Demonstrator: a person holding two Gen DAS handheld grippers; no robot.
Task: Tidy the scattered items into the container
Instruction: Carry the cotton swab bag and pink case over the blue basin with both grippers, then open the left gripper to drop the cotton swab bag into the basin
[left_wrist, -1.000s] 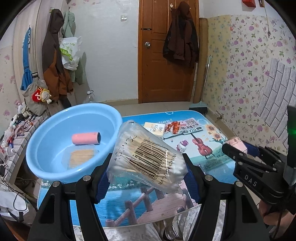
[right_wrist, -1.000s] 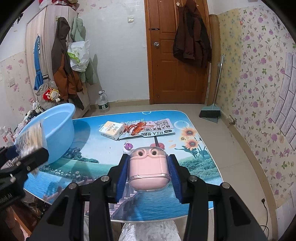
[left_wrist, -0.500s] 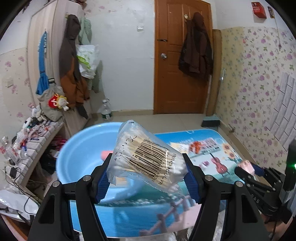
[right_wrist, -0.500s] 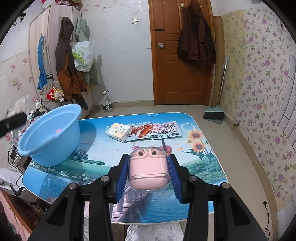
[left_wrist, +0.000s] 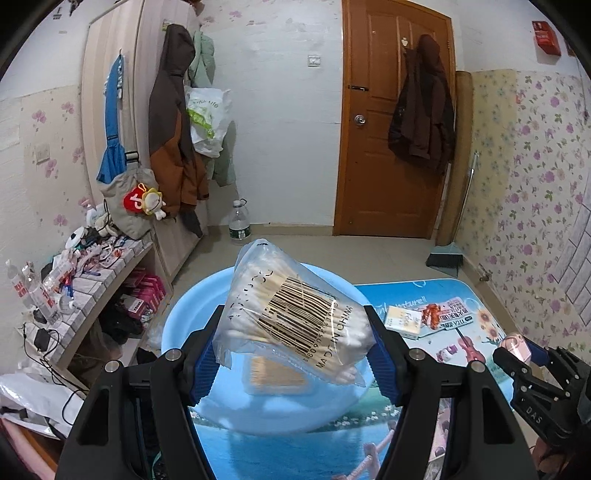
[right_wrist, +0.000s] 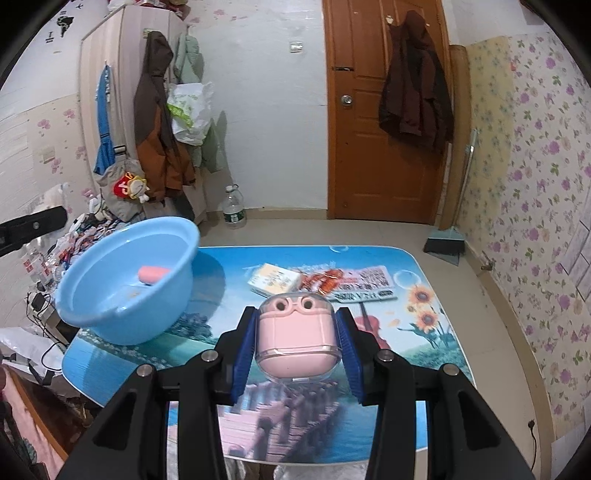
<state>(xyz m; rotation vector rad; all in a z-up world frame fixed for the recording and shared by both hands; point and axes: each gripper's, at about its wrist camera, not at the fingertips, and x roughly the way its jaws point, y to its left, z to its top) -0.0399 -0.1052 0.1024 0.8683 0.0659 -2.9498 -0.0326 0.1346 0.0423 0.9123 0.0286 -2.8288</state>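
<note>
Picture-print tabletop (right_wrist: 424, 354) w/ blue tub (left_wrist: 192, 317) on its left: left gripper (left_wrist: 295, 350) squeezes cotton-swab bag (left_wrist: 291, 317) over tub, so let go low & centred, while right gripper (right_wrist: 297, 349) holds pink earbud case (right_wrist: 295, 339), next in.

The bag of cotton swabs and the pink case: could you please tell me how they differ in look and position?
The bag of cotton swabs is soft, clear plastic with a black barcode; the pink case is a hard, rounded shell with two eye-like rings. The bag hangs tilted above the blue basin; the case sits upright over the table, apart from the basin. The bag is in the left gripper, the case in the right gripper. Both are clamped between blue pads.
</note>
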